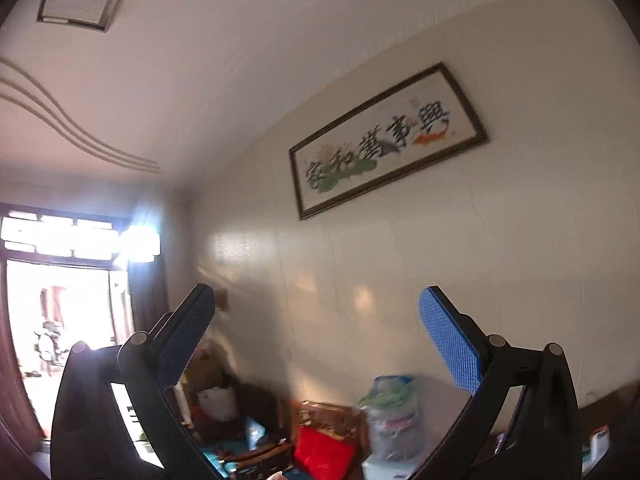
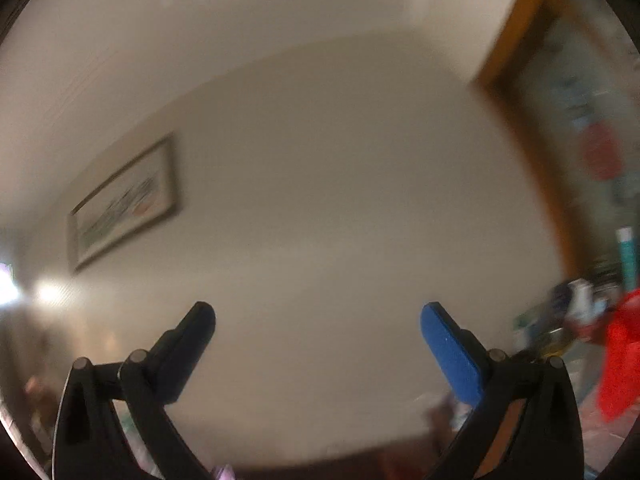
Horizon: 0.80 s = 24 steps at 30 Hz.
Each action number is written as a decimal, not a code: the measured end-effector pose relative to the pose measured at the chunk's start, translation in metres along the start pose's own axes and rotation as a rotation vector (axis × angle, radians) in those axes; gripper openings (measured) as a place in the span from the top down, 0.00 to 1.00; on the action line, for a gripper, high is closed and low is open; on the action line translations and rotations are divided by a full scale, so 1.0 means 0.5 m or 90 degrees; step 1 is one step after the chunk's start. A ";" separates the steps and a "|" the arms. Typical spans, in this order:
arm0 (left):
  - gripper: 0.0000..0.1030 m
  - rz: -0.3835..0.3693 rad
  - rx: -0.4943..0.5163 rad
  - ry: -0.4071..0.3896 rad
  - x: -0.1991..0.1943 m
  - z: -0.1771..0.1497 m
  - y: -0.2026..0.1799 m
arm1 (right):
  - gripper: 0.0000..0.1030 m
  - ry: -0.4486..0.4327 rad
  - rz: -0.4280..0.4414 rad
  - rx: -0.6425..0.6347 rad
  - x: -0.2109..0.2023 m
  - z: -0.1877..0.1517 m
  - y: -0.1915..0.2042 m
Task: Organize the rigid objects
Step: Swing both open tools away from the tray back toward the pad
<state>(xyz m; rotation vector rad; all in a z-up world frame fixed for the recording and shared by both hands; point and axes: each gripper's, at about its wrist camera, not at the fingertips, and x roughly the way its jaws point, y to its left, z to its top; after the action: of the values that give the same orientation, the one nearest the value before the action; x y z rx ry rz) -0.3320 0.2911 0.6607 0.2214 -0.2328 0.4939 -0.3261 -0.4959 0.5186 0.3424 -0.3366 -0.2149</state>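
My left gripper [image 1: 318, 304] is open and empty, raised and pointing up at a pale wall. My right gripper [image 2: 318, 316] is also open and empty, pointing up at the same wall; its view is blurred. No object to organize sits between either pair of fingers. Blurred small items [image 2: 576, 312], among them a teal tube [image 2: 626, 258], lie at the right edge of the right wrist view; I cannot tell what they are.
A framed calligraphy picture [image 1: 386, 140] hangs on the wall; it also shows in the right wrist view [image 2: 122, 204]. Below are a plastic bag of items [image 1: 390, 416], a red cushion [image 1: 324, 454] and a bright doorway [image 1: 60, 312]. A wooden-framed cabinet [image 2: 532, 128] and red cloth [image 2: 622, 360] stand right.
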 end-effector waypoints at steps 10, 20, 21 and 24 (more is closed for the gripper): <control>0.00 -0.110 0.058 0.029 0.138 -0.048 -0.167 | 0.00 0.008 -0.162 -0.135 0.027 -0.059 0.049; 0.00 -0.206 -0.045 0.048 0.234 -0.306 -0.194 | 0.00 0.065 -0.213 -0.128 0.050 -0.238 0.035; 0.00 -0.214 -0.052 0.061 0.249 -0.331 -0.198 | 0.00 0.073 -0.220 -0.127 0.056 -0.241 0.025; 0.00 -0.216 -0.046 0.088 0.289 -0.363 -0.227 | 0.00 0.085 -0.226 -0.118 0.078 -0.245 0.012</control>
<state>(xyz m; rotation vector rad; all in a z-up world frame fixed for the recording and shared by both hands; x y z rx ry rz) -0.1226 0.3054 0.5104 0.1508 -0.0747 0.1624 -0.2453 -0.4648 0.4232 0.2290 -0.1202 -0.5657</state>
